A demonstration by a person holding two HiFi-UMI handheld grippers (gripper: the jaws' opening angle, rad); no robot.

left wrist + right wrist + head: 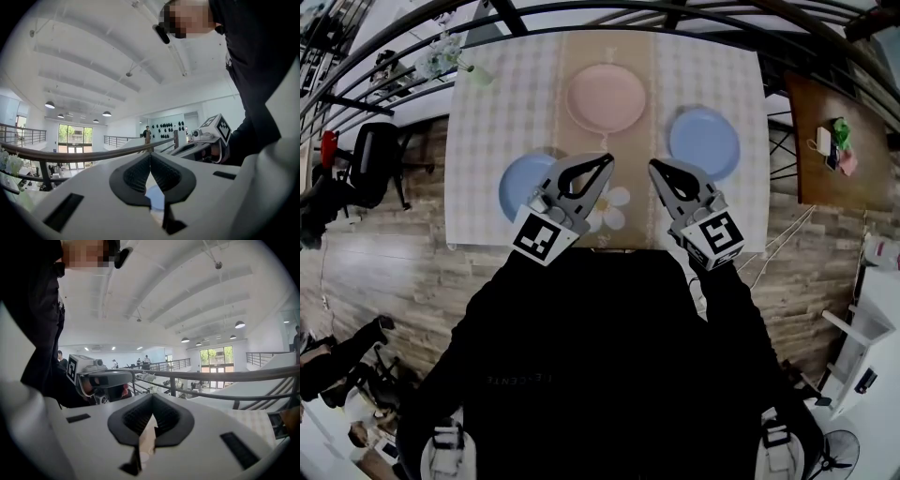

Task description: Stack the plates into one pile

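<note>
Head view: my left gripper (605, 161) and right gripper (654, 167) hover closed and empty. Nothing stacked yet, I judge; next, open onto the right blue plate (703, 142).

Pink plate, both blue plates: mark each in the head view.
pink plate (607, 97), head view, its centre.
right blue plate (704, 142), head view, its centre.
left blue plate (517, 186), head view, its uncovered left part.
</note>
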